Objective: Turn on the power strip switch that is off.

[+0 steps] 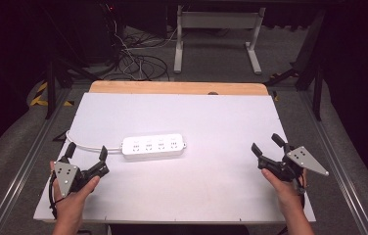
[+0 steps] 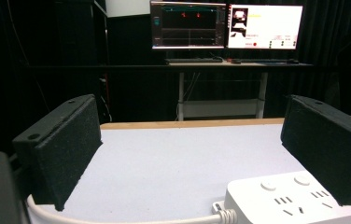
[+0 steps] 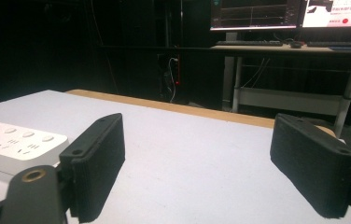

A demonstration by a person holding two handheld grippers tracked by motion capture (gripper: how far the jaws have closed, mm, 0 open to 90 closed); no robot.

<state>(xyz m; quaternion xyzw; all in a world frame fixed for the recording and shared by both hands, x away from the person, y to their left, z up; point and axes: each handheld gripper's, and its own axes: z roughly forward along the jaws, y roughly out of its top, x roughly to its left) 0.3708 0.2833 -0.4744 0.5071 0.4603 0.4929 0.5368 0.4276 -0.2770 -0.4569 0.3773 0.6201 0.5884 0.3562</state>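
The power strip (image 1: 153,146) lies flat on the white table (image 1: 211,196), just ahead of the left gripper (image 1: 85,151) and to its inner side, well apart from the right gripper (image 1: 265,144). It looks like a stiff, smooth plastic bar, fairly light and likely slippery, so it is best pinched across its narrow width near the middle. Its long axis runs side to side, sockets up, with its cord (image 1: 90,145) leaving the end nearer the left gripper and passing just before those fingers. Both grippers stand wide open, holding nothing.

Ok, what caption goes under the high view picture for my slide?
Two open grippers, left and right, wait beside a white power strip on the table.
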